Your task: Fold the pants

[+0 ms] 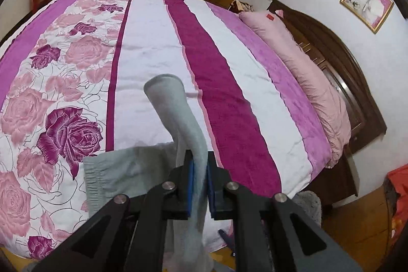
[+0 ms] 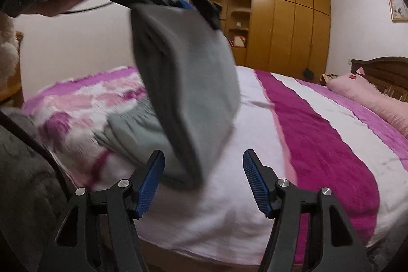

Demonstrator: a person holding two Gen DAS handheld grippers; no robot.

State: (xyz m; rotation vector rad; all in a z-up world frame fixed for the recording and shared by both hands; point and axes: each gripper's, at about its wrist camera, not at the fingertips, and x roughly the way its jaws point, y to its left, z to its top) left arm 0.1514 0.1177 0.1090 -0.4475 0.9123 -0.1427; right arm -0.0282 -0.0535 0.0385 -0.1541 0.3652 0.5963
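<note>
The right gripper (image 2: 202,180) stood with jaws wide apart over the bed (image 2: 255,195); the hanging pants (image 2: 186,98) blocked the way ahead-left, their lower edge between the fingers; the white and magenta stripes to the right lay bare; a pillow (image 2: 369,96) lined the far right edge by the headboard (image 2: 382,70); the left gripper (image 2: 183,4) crowded the space above.

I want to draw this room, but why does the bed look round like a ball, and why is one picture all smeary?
Left wrist view: sharp, but the fisheye lens bulges the bed like a ball, with dark corners. Right wrist view: motion blur smears the flowered bedding and the grey pants hanging from the left gripper; the open right gripper stays crisp.
</note>
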